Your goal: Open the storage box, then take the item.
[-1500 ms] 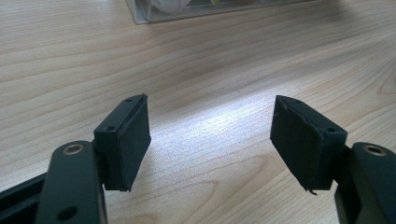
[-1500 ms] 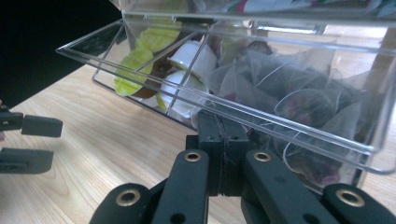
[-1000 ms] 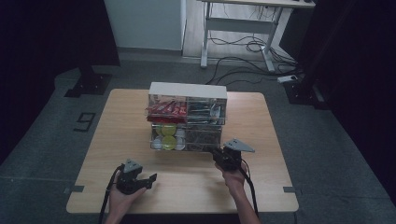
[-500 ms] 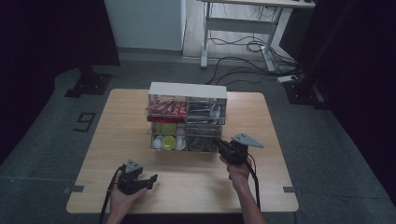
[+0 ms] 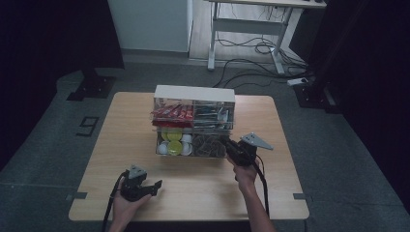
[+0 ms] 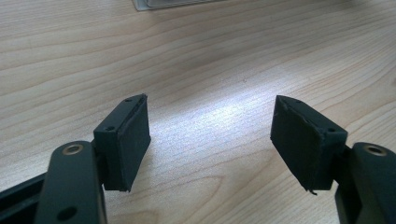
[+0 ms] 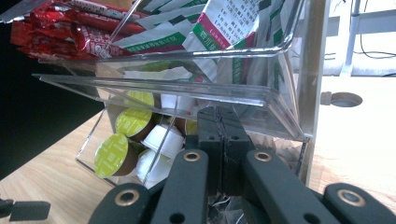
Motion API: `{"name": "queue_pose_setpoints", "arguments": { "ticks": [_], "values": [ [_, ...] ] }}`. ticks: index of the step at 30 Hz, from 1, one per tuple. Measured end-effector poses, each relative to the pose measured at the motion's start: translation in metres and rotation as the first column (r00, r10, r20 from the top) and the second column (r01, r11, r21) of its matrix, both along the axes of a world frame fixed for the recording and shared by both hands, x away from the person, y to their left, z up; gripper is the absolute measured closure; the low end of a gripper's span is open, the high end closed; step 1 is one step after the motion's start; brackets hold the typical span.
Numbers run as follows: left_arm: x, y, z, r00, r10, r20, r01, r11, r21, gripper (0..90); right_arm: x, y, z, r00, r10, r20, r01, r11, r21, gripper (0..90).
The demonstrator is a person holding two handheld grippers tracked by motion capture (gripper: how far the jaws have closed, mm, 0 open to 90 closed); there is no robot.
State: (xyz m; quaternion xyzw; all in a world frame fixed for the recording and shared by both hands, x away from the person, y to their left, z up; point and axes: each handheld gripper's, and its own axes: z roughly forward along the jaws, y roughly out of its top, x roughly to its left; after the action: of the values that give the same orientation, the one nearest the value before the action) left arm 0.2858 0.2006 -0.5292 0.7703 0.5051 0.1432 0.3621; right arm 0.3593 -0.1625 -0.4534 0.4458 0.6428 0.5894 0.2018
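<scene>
Clear acrylic organiser [image 5: 194,126] sits mid-table, and the right gripper [image 5: 234,146] is poking its tips into the lower right bin, jaws pressed together with nothing visibly pinched. Just left of those tips are green-lidded coffee capsules [image 7: 122,140]; above them, sachets [image 7: 219,28]. The left gripper [image 6: 210,135] rests wide open on bare wood [image 6: 210,60], well short of the organiser.

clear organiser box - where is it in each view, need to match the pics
High view: the clear organiser box stands mid-table, with the right gripper at its lower right compartment.
Left gripper view: a corner of its clear base at the top edge.
Right gripper view: its tiers loom close above the shut jaws.
Shared landmark: the wooden table.
</scene>
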Motion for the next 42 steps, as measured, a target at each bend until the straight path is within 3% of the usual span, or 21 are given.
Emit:
{"name": "queue_pose_setpoints", "arguments": {
  "ticks": [9, 24, 34, 42],
  "values": [
    [-0.002, -0.001, 0.002, 1.0000, -0.008, 0.005, 0.008, 1.0000, -0.001, 28.5, -0.001, 0.000, -0.001, 1.0000, -0.001, 0.002, 0.001, 1.0000, -0.004, 87.4],
    [-0.002, -0.012, 0.011, 0.9984, -0.015, 0.055, 0.015, 0.9999, -0.002, 28.4, -0.001, 0.000, -0.003, 1.0000, 0.003, -0.002, -0.003, 1.0000, -0.004, 87.0],
    [0.001, -0.011, 0.026, 0.9961, 0.002, 0.088, -0.001, 0.9999, -0.011, 28.5, 0.002, -0.001, -0.005, 0.9998, 0.013, -0.011, -0.013, 0.9999, 0.008, 87.0],
    [0.003, -0.030, 0.045, 0.9909, -0.022, 0.133, 0.024, 0.9996, -0.016, 28.4, 0.002, -0.003, -0.004, 0.9997, 0.018, -0.016, -0.018, 0.9998, 0.010, 87.0]
  ]
}}
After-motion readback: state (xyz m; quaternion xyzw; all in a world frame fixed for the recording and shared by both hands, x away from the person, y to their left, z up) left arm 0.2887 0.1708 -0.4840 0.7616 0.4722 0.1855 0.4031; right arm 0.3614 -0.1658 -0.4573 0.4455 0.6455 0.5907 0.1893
